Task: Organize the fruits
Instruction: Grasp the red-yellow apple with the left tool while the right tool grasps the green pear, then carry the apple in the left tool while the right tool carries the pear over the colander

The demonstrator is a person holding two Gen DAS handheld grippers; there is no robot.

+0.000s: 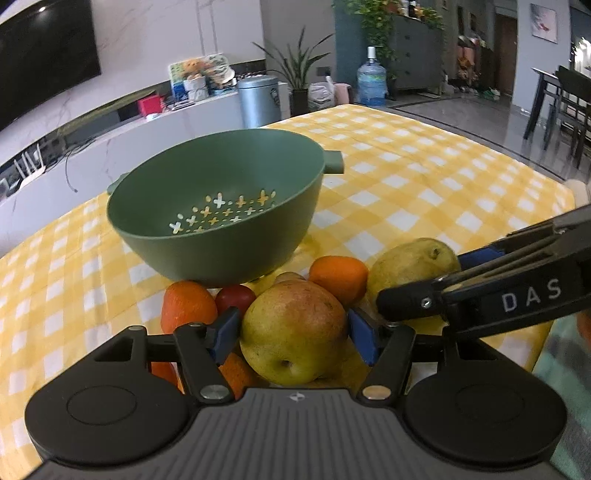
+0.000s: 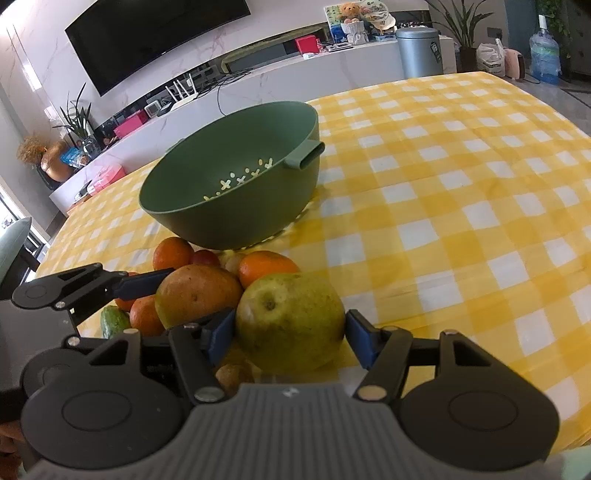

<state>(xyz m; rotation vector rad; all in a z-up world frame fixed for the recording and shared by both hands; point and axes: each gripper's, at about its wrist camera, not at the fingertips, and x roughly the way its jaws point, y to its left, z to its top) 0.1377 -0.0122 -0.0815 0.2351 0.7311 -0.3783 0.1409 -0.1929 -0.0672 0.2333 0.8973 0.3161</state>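
Left wrist: left claw [image 1: 293,328] straddles the reddish pear [image 1: 293,330] in the fruit pile just in front of the empty green bowl [image 1: 218,206], pads at its flanks but contact isn't clear, so I read this as the grasp step; next needs a firm clench, then a lift over the rim. Right wrist: right claw [image 2: 290,330] likewise brackets the green pear [image 2: 290,321], grip unconfirmed; yellow-checked tabletop [image 2: 461,206], living room with TV [image 2: 155,33] behind.

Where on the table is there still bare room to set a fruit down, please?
The yellow checked cloth lies bare right of the green colander and of the right gripper. The colander itself is empty. It is crowded in front of it, where the fruit pile and both grippers meet.
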